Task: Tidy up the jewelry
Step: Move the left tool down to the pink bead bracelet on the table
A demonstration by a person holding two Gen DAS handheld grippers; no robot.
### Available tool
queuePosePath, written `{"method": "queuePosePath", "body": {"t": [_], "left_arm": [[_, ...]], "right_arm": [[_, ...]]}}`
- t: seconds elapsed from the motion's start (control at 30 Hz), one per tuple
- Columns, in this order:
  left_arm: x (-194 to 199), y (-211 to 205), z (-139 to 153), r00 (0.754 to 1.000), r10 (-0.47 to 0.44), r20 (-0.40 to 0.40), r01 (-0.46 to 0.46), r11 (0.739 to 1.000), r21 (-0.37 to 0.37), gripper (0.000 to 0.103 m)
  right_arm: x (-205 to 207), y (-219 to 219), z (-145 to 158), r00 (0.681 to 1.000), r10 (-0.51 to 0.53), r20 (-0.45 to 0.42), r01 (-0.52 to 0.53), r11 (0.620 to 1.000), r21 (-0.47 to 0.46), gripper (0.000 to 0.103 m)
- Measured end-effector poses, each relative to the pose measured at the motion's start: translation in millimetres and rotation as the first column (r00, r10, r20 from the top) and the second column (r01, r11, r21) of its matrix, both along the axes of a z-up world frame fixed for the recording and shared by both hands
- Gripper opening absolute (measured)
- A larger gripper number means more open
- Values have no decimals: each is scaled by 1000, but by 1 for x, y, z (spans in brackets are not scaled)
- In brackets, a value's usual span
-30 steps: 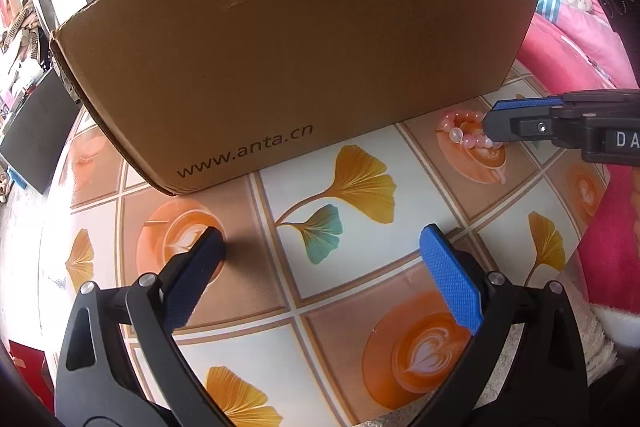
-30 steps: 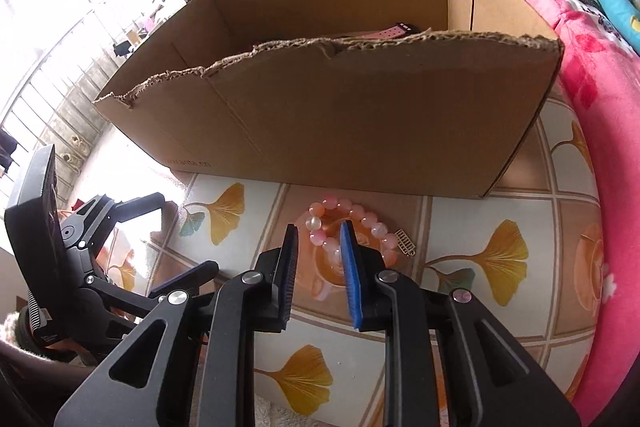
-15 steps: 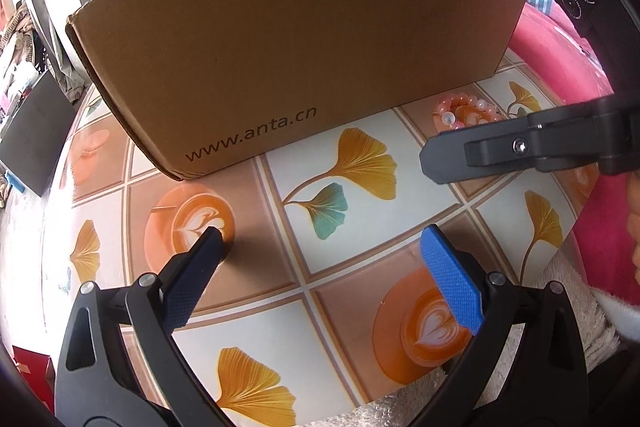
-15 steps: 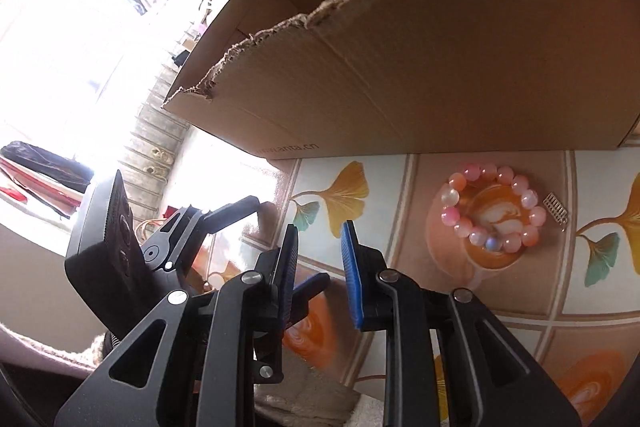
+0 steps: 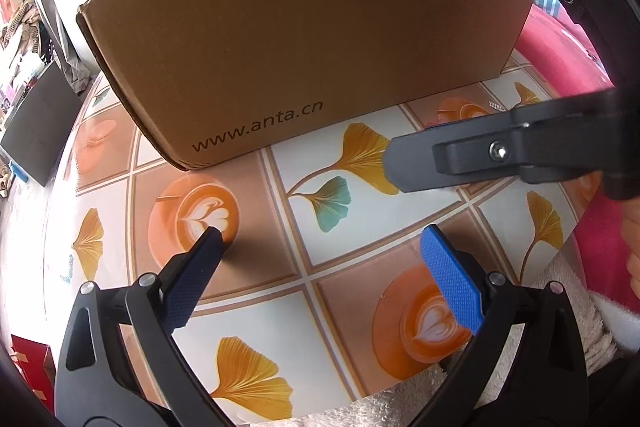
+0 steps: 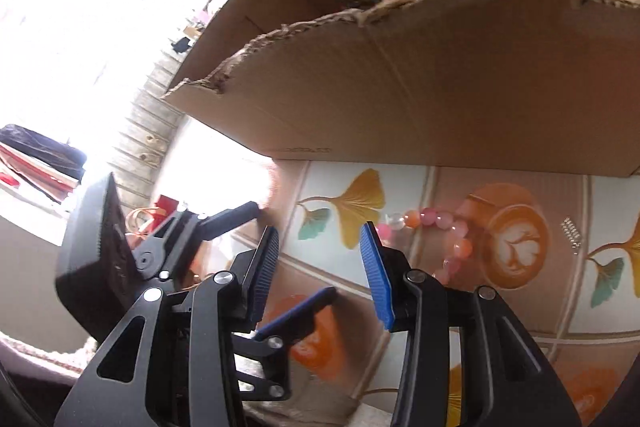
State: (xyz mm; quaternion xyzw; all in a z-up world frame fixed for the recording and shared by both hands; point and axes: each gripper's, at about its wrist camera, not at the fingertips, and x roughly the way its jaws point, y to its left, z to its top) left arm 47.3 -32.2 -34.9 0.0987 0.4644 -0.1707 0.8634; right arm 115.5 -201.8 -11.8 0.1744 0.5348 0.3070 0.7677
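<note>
A bracelet of pink and orange beads (image 6: 440, 223) lies on the tiled tabletop in front of the brown cardboard box (image 6: 460, 75), partly behind my right finger. My right gripper (image 6: 318, 243) hovers just left of it; its jaws are opening and nothing is between them. In the left wrist view the right gripper's dark finger (image 5: 440, 163) crosses from the right and hides the bracelet. My left gripper (image 5: 320, 243) stands open low over the table, holding nothing, a little short of the box (image 5: 312, 47).
A small silver piece (image 6: 571, 229) lies on the table right of the bracelet. Something dark lies blurred inside the box. The patterned tabletop (image 5: 256, 315) ends at a white towel edge near me. Pink bedding (image 5: 560, 39) borders the right side.
My right gripper swung left, off the bracelet it stood over, and its jaws widened. In the left wrist view its finger slid leftward across the table. The left gripper stayed put.
</note>
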Motion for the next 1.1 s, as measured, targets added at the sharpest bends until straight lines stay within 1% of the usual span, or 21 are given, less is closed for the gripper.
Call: {"method": "queuePosePath", "body": {"t": [0.03,0.07,0.13,0.23,0.27,0.33,0.4,0.43,0.5,0.57,0.67,0.77,0.83,0.87,0.9,1.0,1.03,1.1], "left_arm": [[-1,2,0,1000,-1,0,1,1000,0,96],[-1,1,0,1000,-1,0,1,1000,0,96],[-2,2,0,1000,-2,2,2,1000,-1,96],[-1,0,0,1000,-6,2,6,1000,-1,96],[-1,0,0,1000,-8,3,8,1000,-1,96],[-1,0,0,1000,-13,9,13,1000,-4,96],[-3,0,-1,1000,-19,19,19,1000,-7,96],[-3,0,-1,1000,-21,20,21,1000,-8,96],[-3,-1,-1,1000,-23,17,23,1000,-6,96],[-2,-2,-1,1000,-24,13,24,1000,-5,96],[1,-3,-1,1000,-25,14,25,1000,-5,96],[1,-4,-1,1000,-27,16,27,1000,-6,96],[2,-4,-1,999,-28,17,28,1000,-6,96],[2,-5,-1,999,-29,18,29,1000,-5,96],[3,-5,-1,999,-30,18,30,1000,-5,96],[4,-6,-1,999,-30,16,30,1000,-5,96],[4,-6,0,999,-30,16,30,1000,-5,96],[4,-6,-1,999,-29,16,29,1000,-5,96]], "right_arm": [[-2,1,4,1000,9,9,-9,1000,22,42],[-4,1,8,1000,10,25,-11,1000,19,42],[-7,-5,15,998,-3,59,4,1000,-16,42],[-15,-27,23,993,-63,98,68,997,-49,42],[-18,-36,25,989,-91,117,100,992,-73,42],[-25,-58,24,975,-146,167,174,971,-165,42],[-30,-66,20,962,-197,186,243,932,-268,41],[-32,-70,17,958,-214,191,265,914,-306,35],[-36,-77,11,951,-228,207,291,886,-361,30],[-36,-78,7,947,-226,227,303,864,-402,27],[-35,-77,3,949,-198,248,291,851,-437,23],[-27,-63,-8,953,-148,265,265,833,-485,20],[-23,-55,-11,953,-118,280,248,835,-491,15],[-17,-58,-12,956,-107,274,234,842,-486,12],[-14,-59,-12,960,-102,262,220,853,-473,5],[-8,-67,-12,967,-103,233,202,868,-453,5],[-8,-70,-12,968,-118,220,204,879,-432,5],[-8,-80,-13,968,-168,185,225,907,-355,5]]}}
